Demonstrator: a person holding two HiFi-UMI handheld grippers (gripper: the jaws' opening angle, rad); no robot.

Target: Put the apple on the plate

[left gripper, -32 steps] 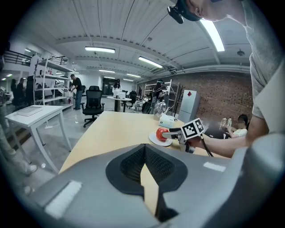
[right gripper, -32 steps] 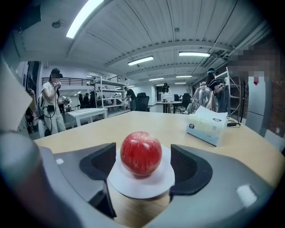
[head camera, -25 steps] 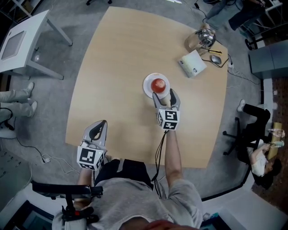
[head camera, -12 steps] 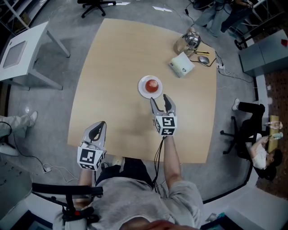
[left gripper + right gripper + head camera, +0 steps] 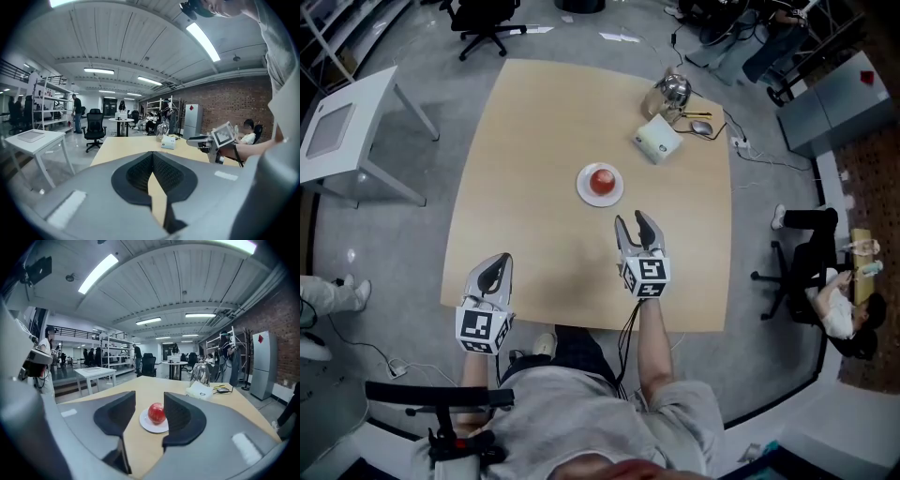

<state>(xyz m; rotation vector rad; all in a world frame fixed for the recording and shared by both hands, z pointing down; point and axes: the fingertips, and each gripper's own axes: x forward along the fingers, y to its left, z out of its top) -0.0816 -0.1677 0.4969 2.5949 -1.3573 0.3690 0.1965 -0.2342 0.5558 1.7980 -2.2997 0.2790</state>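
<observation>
A red apple (image 5: pixel 602 179) sits on a small white plate (image 5: pixel 588 193) near the middle of the wooden table (image 5: pixel 534 122). In the right gripper view the apple (image 5: pixel 156 413) and the plate (image 5: pixel 146 424) lie ahead, beyond the jaws. My right gripper (image 5: pixel 637 226) hovers well short of the plate, toward the table's near edge; its jaws are closing with nothing between them. My left gripper (image 5: pixel 494 269) hangs at the near left edge of the table, its pads (image 5: pixel 140 173) meeting at the tips, holding nothing.
At the far right of the table stand a metal kettle (image 5: pixel 672 92), a white box (image 5: pixel 657 139) and a computer mouse (image 5: pixel 701 126) with cables. A white side table (image 5: pixel 337 131) stands at the left, office chairs around. A seated person (image 5: pixel 839 309) is at the right.
My right gripper has drawn back from the plate toward the near edge and risen, leaving the apple on the plate, and its jaws have narrowed. The left gripper has lifted slightly.
</observation>
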